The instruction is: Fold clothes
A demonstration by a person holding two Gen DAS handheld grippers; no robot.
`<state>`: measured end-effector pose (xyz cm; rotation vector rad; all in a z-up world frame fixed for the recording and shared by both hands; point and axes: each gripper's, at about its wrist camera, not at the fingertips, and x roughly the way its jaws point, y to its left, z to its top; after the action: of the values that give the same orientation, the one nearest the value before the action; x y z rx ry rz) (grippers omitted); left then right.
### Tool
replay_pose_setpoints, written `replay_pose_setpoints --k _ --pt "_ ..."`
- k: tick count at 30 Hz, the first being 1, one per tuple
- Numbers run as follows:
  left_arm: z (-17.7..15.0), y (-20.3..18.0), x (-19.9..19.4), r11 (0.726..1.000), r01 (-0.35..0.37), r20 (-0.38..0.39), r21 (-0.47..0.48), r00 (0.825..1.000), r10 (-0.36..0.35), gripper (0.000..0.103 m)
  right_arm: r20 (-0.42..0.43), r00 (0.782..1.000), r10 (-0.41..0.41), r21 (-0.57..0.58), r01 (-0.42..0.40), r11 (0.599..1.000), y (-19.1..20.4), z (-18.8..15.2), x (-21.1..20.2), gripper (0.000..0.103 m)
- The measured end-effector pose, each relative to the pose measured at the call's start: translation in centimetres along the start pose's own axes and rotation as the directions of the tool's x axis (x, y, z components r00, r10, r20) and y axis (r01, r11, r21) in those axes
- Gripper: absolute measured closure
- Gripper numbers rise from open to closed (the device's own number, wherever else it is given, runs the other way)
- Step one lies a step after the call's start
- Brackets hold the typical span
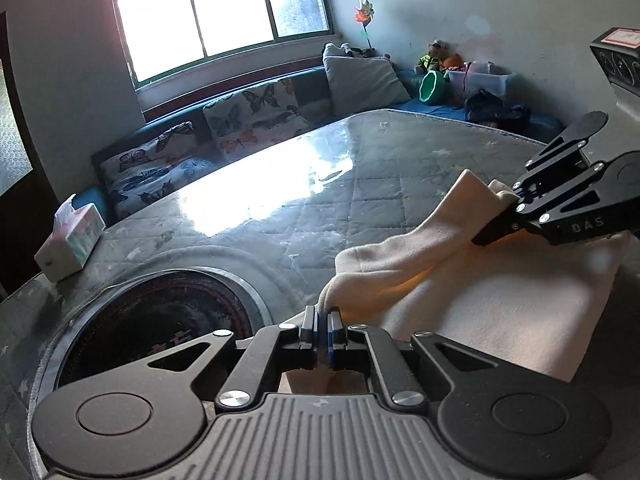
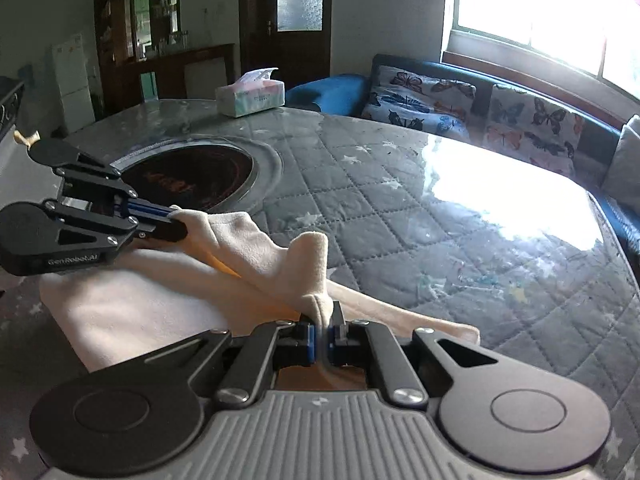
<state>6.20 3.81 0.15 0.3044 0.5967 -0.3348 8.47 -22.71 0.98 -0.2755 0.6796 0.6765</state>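
A cream garment (image 1: 472,304) (image 2: 140,308) lies partly folded on the quilted grey table. My left gripper (image 1: 322,320) is shut on one corner of its lifted edge; in the right wrist view the left gripper (image 2: 176,222) shows at the left, pinching that corner. My right gripper (image 2: 325,322) is shut on the other corner; in the left wrist view the right gripper (image 1: 496,220) comes in from the right edge, pinching cloth. The raised edge sags between the two grippers above the flat lower layer. Cloth hides both sets of fingertips.
A round black hotplate (image 1: 160,316) (image 2: 192,180) is set into the table (image 2: 400,216) beside the garment. A tissue box (image 1: 72,240) (image 2: 250,94) stands at the table's far edge. A blue sofa with butterfly cushions (image 1: 256,116) (image 2: 432,100) runs under the window.
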Motion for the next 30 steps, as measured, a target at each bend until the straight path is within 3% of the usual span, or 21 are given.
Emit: replay_pose_setpoints --k 4,6,12,19,22,24,30 --pt "1.0 0.8 -0.3 0.999 -0.021 0.033 -0.026 0.999 0.022 0.098 0.035 0.999 -0.018 -0.015 0.018 1.000 -0.2 1.5 -0.5 0.095" --pt "1.2 1.2 0.6 0.998 -0.029 0.012 -0.050 0.999 0.029 0.098 0.032 0.999 -0.040 0.014 0.039 0.999 -0.9 2.0 0.6 0.081" --pt "1.4 1.6 2.4 0.994 -0.068 -0.036 -0.085 0.997 0.065 0.085 0.021 0.998 -0.059 0.083 0.057 0.995 -2.0 1.9 2.6 0.073" --pt "2.4 2.3 1.2 0.985 -0.087 0.004 -0.149 0.996 0.089 0.084 0.072 0.996 -0.050 0.091 0.043 0.995 -2.3 3.3 0.4 0.072" --pt "2.6 1.0 0.2 0.991 -0.043 0.019 -0.127 0.999 0.045 0.083 0.051 0.999 0.007 0.078 -0.011 0.997 -1.7 3.9 0.8 0.075" --pt "2.3 -0.4 -0.6 0.993 0.024 0.027 -0.114 0.999 -0.021 0.083 0.020 0.999 0.038 0.065 -0.040 0.997 -1.1 4.1 1.7 0.081" --pt "1.0 -3.7 -0.6 0.989 0.126 0.005 -0.081 0.992 -0.126 0.083 -0.027 0.999 0.035 0.090 -0.033 0.995 -1.1 4.0 5.0 0.081"
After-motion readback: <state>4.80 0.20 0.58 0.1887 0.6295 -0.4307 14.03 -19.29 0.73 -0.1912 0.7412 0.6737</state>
